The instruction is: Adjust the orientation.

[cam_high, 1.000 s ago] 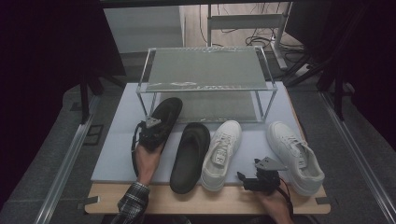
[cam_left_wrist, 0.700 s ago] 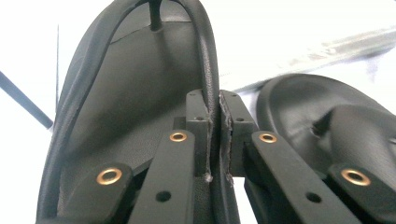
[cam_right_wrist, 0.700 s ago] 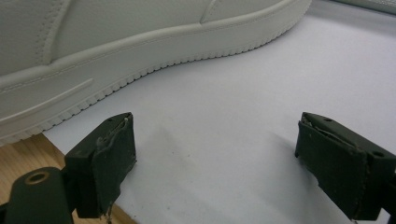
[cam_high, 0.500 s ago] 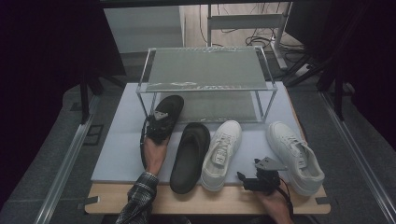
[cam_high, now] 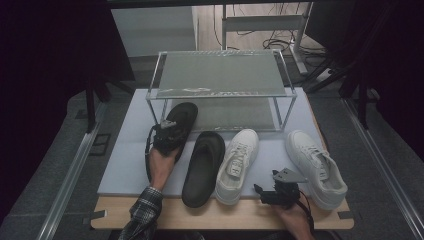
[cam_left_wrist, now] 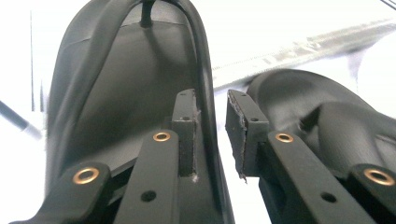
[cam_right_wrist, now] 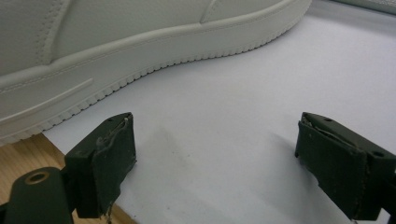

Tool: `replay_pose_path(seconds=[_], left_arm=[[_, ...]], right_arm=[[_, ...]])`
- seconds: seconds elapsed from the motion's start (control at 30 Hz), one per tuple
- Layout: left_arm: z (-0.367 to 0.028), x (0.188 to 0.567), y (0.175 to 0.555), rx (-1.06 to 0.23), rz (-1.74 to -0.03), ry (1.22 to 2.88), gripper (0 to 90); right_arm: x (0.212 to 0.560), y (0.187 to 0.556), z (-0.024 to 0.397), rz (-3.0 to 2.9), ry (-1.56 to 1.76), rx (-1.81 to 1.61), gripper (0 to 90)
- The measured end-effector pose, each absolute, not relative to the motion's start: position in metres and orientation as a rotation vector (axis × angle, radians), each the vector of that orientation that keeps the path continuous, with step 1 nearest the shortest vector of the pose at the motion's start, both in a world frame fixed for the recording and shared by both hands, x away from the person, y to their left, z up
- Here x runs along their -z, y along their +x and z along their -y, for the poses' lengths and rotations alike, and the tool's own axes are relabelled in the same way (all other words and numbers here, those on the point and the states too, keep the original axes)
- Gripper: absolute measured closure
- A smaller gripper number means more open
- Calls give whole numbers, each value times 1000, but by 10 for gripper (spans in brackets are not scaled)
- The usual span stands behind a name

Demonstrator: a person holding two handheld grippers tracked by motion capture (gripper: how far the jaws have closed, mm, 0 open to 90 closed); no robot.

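A black flip-flop (cam_high: 181, 116) lies on the pale mat (cam_high: 125, 165), its toe toward the metal rack (cam_high: 220, 75). My left gripper (cam_high: 167, 134) sits over its heel half. In the left gripper view the flip-flop (cam_left_wrist: 126, 93) has its raised rim between the jaws of my left gripper (cam_left_wrist: 212, 126). The jaws have just been opening, and a gap shows beside one pad (cam_left_wrist: 243, 130). The second black flip-flop (cam_left_wrist: 317, 112) lies alongside. My right gripper (cam_high: 263, 192) rests low at the mat's front edge, and in its own view my right gripper (cam_right_wrist: 215, 163) stands open beside a white sneaker (cam_right_wrist: 116, 42).
In a row on the mat lie the second flip-flop (cam_high: 202, 165), a white sneaker (cam_high: 239, 162) and another white sneaker (cam_high: 316, 167). The two-level rack stands at the back. A strip of wooden table (cam_high: 225, 217) runs along the front. Dark floor and rails flank the table.
The left gripper and its black flip-flop have edged a little toward the rack, and the flip-flop now lies flatter. The right gripper has stayed put.
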State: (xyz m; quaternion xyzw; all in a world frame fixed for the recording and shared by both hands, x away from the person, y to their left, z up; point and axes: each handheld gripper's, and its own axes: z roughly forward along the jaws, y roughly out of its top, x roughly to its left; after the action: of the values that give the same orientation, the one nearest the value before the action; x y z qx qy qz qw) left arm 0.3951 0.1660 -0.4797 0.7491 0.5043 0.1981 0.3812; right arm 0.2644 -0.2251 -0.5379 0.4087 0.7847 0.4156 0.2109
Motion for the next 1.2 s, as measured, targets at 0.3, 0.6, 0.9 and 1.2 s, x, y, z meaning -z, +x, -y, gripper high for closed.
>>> replay_pose_path(seconds=[0.3, 0.6, 0.9, 1.2], left_arm=[[-197, 476, 363, -454, -1235, 1906, 895], [-227, 478, 324, -459, -1212, 1892, 896], [-250, 501, 291, -426, -1248, 1881, 897], [-241, 516, 285, -423, -1249, 1928, 897]], right_arm=[[538, 264, 225, -2182, 1137, -1153, 124], [538, 264, 225, -2182, 1137, -1152, 124], [538, 264, 225, -2182, 1137, -1151, 124], [538, 264, 225, -2182, 1137, -1151, 124]])
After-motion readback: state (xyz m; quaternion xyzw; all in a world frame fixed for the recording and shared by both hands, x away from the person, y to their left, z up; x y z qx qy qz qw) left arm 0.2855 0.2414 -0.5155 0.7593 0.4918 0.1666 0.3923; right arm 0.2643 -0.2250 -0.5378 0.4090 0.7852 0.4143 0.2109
